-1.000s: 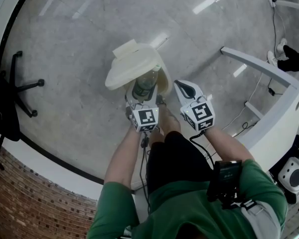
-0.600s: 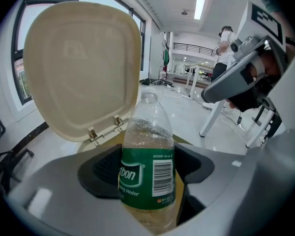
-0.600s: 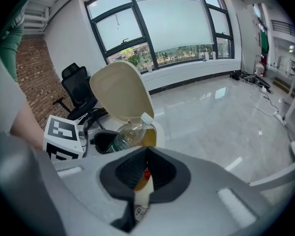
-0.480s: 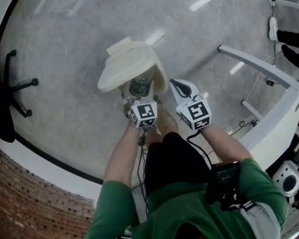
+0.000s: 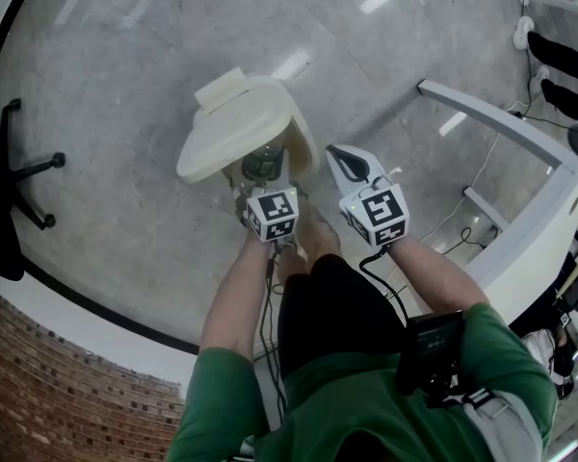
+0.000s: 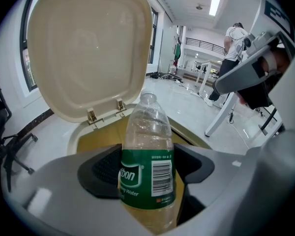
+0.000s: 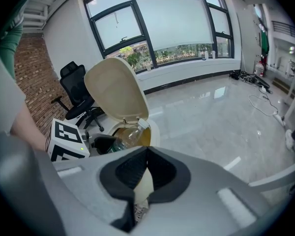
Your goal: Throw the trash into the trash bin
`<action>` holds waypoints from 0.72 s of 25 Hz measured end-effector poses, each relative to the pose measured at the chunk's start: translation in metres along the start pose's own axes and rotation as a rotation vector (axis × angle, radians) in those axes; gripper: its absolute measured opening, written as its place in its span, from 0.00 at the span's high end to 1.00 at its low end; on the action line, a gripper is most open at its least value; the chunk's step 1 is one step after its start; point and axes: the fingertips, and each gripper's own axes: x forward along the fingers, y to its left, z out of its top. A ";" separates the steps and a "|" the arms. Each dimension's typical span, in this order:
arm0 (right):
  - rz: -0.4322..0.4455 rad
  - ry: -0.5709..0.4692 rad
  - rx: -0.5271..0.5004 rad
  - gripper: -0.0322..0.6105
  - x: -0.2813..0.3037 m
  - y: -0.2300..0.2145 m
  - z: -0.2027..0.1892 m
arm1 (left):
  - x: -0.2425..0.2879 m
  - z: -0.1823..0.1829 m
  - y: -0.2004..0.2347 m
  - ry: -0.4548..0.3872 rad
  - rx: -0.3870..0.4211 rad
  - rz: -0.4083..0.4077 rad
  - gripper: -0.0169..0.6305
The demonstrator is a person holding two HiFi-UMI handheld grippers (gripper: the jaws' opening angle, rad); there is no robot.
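The left hand-held gripper [image 6: 147,171] has carried the bottle [image 6: 146,132] further in over the open trash bin [image 6: 74,140]. It squeezes the bottle tight around its green label, and the bottle's top points at the raised lid [image 6: 88,48]. So the bottle looks ready to drop, and the jaws only need to open. The right hand-held gripper [image 7: 146,151] is closed and holds nothing. The lid stands close ahead, so there is little room forward. The floor [image 5: 125,85] is wide open at the sides.
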 end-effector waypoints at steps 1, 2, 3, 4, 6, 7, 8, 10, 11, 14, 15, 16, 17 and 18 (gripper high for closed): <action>0.000 0.000 0.000 0.94 0.000 0.000 0.000 | 0.000 -0.001 -0.001 0.004 0.003 -0.002 0.45; 0.000 -0.001 0.002 0.94 0.000 0.000 0.000 | 0.001 -0.001 -0.002 0.008 0.007 -0.005 0.45; -0.001 -0.001 0.004 0.94 0.000 0.001 0.001 | 0.001 -0.002 -0.003 0.012 0.010 -0.008 0.45; -0.002 0.000 0.006 0.94 0.000 0.001 0.000 | 0.002 -0.002 -0.003 0.016 0.013 -0.011 0.45; -0.005 0.002 0.007 0.94 0.000 0.001 0.000 | 0.004 -0.001 -0.002 0.020 0.017 -0.013 0.45; -0.006 0.002 0.007 0.94 0.000 0.000 -0.001 | 0.005 -0.001 -0.002 0.021 0.016 -0.013 0.45; -0.008 0.001 0.008 0.94 0.000 0.000 -0.001 | 0.005 0.000 -0.001 0.020 0.014 -0.014 0.45; -0.013 0.001 0.012 0.94 0.000 -0.001 -0.001 | 0.005 0.001 0.000 0.017 0.014 -0.014 0.45; -0.015 0.001 0.014 0.94 0.000 -0.001 0.000 | 0.004 0.002 0.001 0.014 0.015 -0.015 0.45; -0.017 -0.004 0.012 0.94 -0.002 0.000 0.004 | -0.001 0.010 0.005 -0.004 0.018 -0.017 0.45; -0.016 -0.008 0.010 0.94 -0.003 0.002 0.006 | -0.004 0.014 0.007 -0.012 0.019 -0.017 0.45; -0.015 -0.012 0.007 0.94 -0.004 0.003 0.009 | -0.007 0.018 0.008 -0.021 0.019 -0.017 0.46; -0.015 -0.017 0.005 0.94 -0.005 0.005 0.013 | -0.011 0.023 0.010 -0.031 0.017 -0.018 0.48; -0.016 -0.023 0.003 0.94 -0.006 0.007 0.017 | -0.016 0.028 0.011 -0.043 0.014 -0.020 0.50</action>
